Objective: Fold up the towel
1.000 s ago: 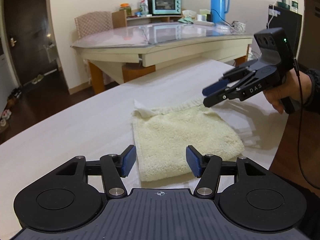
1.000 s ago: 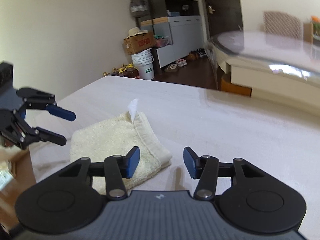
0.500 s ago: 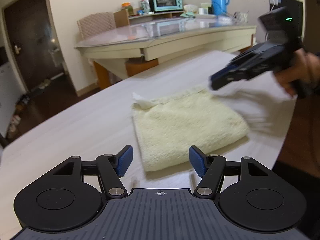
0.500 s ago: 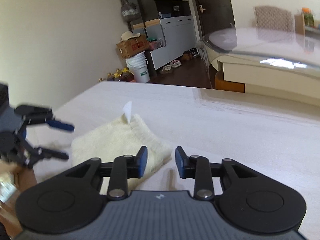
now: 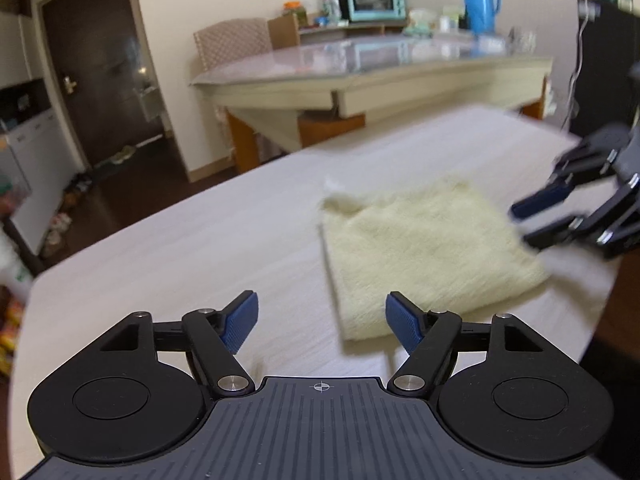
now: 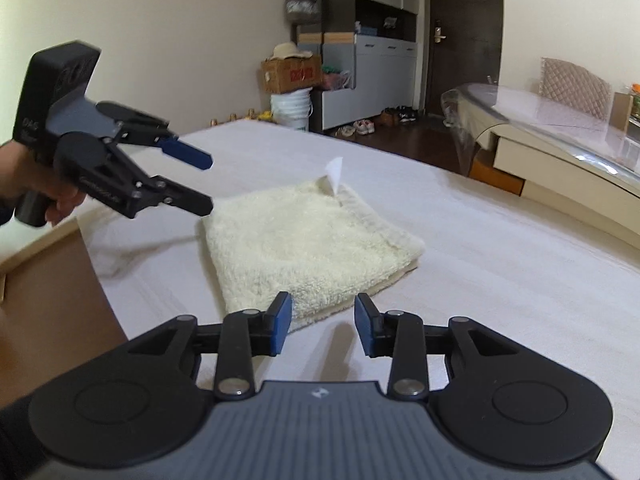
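Observation:
A cream towel (image 5: 432,252) (image 6: 312,244) lies folded into a thick square on the white table (image 5: 200,248), with a white tag (image 6: 334,174) standing up at its far corner. My left gripper (image 5: 322,324) (image 6: 204,184) hovers over the towel's edge; its jaws are opening and nothing is between them. My right gripper (image 6: 322,328) (image 5: 528,224) sits just off the opposite edge, near a towel corner. Its jaws are also opening a little and hold nothing. A hand (image 6: 60,196) grips the left tool.
The white table's edge runs close beside the towel, with a brown wooden surface (image 6: 48,288) beyond it. A glass-topped table (image 5: 380,68) and a chair (image 5: 232,40) stand behind. A cardboard box (image 6: 292,74), a bucket and shoes sit by the far cabinets.
The right gripper has swung down from above the towel's far side to its edge, and its jaws narrowed, then widened. The left gripper's jaws have spread and its view has turned left.

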Demonstrator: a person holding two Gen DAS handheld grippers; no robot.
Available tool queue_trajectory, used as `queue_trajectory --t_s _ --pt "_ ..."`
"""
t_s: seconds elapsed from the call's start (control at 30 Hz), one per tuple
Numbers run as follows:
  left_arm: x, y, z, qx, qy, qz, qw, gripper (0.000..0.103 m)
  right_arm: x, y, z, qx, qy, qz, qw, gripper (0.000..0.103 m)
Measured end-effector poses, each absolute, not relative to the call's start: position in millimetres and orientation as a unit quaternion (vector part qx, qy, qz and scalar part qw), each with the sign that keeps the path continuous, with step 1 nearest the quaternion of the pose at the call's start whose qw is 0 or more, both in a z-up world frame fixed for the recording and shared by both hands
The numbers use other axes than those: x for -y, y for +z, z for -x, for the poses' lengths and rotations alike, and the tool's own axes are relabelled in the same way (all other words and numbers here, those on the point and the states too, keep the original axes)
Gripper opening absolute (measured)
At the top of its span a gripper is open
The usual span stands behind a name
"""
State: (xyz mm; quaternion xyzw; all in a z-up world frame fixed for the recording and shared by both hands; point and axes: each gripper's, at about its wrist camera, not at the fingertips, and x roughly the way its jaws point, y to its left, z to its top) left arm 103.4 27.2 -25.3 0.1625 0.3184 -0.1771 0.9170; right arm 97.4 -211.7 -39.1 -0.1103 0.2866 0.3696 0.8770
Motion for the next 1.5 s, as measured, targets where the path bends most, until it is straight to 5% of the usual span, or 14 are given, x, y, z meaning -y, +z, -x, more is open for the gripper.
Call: queue_trajectory --t_s 0.77,1.07,1.27,1.5 --pt "-44.8 -13.1 -106.2 -0.297 -0.167 -0.183 0.922 0.082 170.3 -44.1 -63.3 -0.312 0.339 0.125 0.879 0.04" --pt "-36.2 -11.3 -84.8 -0.302 -0.171 -0.166 0.923 0.084 163.7 -38.3 -46.2 -0.3 0.353 0.11 0.879 0.05" --pt "-39.2 -14.3 -72.1 -0.34 -0.206 -0.025 0.917 0.083 197.8 -31.5 -44.3 -0.294 0.317 0.107 0.895 0.055" --pt "11.7 -20.8 -49.9 -0.321 -0.213 -0.077 0.919 0.084 230.1 -30.0 -47.3 -0.288 0.28 0.086 0.912 0.061"
